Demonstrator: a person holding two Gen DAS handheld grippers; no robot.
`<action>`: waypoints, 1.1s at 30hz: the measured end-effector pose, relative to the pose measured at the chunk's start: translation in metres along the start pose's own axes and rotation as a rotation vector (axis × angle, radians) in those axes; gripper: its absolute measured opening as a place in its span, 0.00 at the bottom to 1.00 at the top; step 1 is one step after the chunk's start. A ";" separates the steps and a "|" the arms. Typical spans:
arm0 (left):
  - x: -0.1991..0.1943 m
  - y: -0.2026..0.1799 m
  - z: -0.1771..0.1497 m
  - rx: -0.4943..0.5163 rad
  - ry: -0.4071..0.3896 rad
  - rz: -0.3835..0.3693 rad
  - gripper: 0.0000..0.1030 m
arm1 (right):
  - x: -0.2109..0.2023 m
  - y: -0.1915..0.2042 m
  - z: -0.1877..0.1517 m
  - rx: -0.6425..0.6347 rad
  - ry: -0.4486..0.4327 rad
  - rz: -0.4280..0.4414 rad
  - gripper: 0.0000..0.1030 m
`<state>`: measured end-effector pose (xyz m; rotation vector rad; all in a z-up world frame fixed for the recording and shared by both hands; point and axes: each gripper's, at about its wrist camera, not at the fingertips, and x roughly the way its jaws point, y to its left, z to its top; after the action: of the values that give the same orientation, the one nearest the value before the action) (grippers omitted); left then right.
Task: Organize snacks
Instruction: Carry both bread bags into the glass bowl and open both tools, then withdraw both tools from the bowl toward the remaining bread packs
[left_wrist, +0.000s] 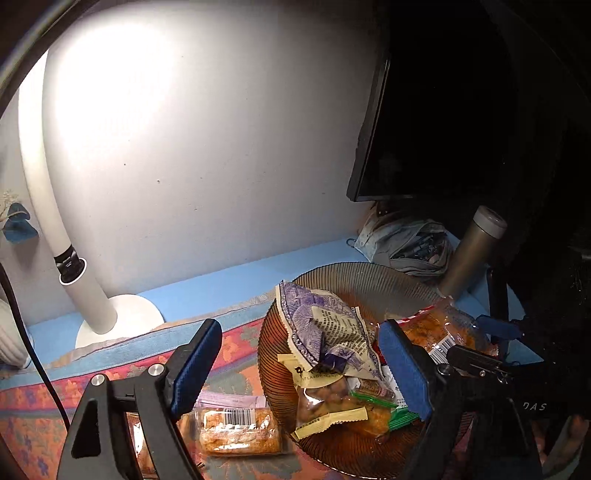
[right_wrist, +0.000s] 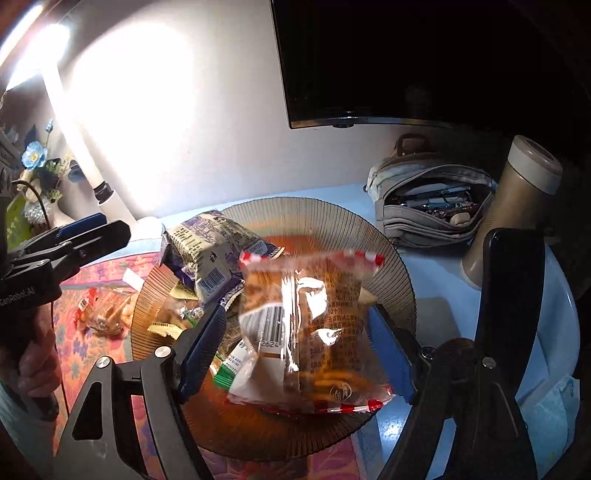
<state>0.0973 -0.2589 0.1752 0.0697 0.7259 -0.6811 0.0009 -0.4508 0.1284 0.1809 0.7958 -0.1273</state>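
A ribbed brown glass plate (left_wrist: 369, 280) (right_wrist: 391, 251) holds several snack packs, among them a purple-and-cream bag (left_wrist: 325, 325) (right_wrist: 207, 240). My right gripper (right_wrist: 295, 350) is wide open around a clear red-edged pastry pack (right_wrist: 306, 325) that lies over the plate; its pads stand beside the pack without pressing it. The pack also shows in the left wrist view (left_wrist: 443, 332). My left gripper (left_wrist: 299, 365) is open and empty above the plate's left rim. A wrapped pastry (left_wrist: 236, 430) lies on the patterned cloth left of the plate.
A white desk lamp (left_wrist: 92, 295) stands at the back left. A grey pencil pouch (right_wrist: 432, 206), a tan flask (right_wrist: 517, 206) and a dark monitor (right_wrist: 369, 66) are at the back right. A black phone (right_wrist: 513, 288) stands at the right. More wrapped snacks (right_wrist: 107, 310) lie on the cloth.
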 end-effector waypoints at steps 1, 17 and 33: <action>-0.007 0.007 -0.002 -0.007 -0.009 0.011 0.82 | -0.004 0.002 0.001 -0.004 -0.011 -0.004 0.76; -0.151 0.122 -0.041 -0.121 -0.146 0.211 0.82 | -0.050 0.091 0.002 -0.120 -0.071 0.136 0.76; -0.166 0.184 -0.078 -0.219 -0.125 0.211 0.82 | -0.050 0.172 -0.014 -0.300 -0.036 0.153 0.76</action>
<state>0.0709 -0.0004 0.1907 -0.0955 0.6580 -0.3981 -0.0122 -0.2777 0.1744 -0.0448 0.7532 0.1330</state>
